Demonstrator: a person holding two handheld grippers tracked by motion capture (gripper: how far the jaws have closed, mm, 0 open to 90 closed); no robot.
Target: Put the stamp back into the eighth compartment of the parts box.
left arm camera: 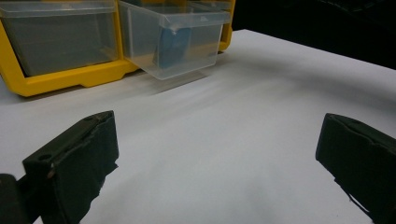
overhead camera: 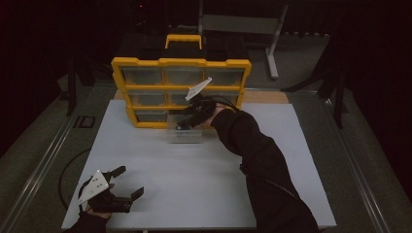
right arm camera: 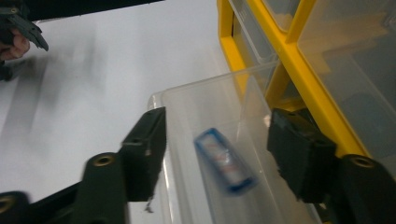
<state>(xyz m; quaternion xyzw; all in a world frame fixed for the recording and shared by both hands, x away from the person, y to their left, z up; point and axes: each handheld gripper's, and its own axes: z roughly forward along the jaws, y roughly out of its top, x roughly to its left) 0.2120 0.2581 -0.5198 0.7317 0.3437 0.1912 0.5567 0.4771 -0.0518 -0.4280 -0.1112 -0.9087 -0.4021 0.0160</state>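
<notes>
Item: right gripper (right arm camera: 215, 154), jaws spread, hovering over the pulled-out clear plastic drawer (right arm camera: 187, 100) of the yellow-framed drawer cabinet (overhead camera: 180, 62). Small blue-edged packet (right arm camera: 225, 161) is lying inside. Advice: descend straight, keeping off the drawer walls. Left gripper (overhead camera: 127, 180), jaws spread, is idling over the white tabletop (overhead camera: 194, 184); ample room there.

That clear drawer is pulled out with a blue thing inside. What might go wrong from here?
The open right gripper hovers over the blue packet in the clear drawer. Its jaws may catch the drawer's walls going down, or pinch the packet badly and drop it. The drawer looks pulled well out of the yellow cabinet, so a push could tip it.
</notes>
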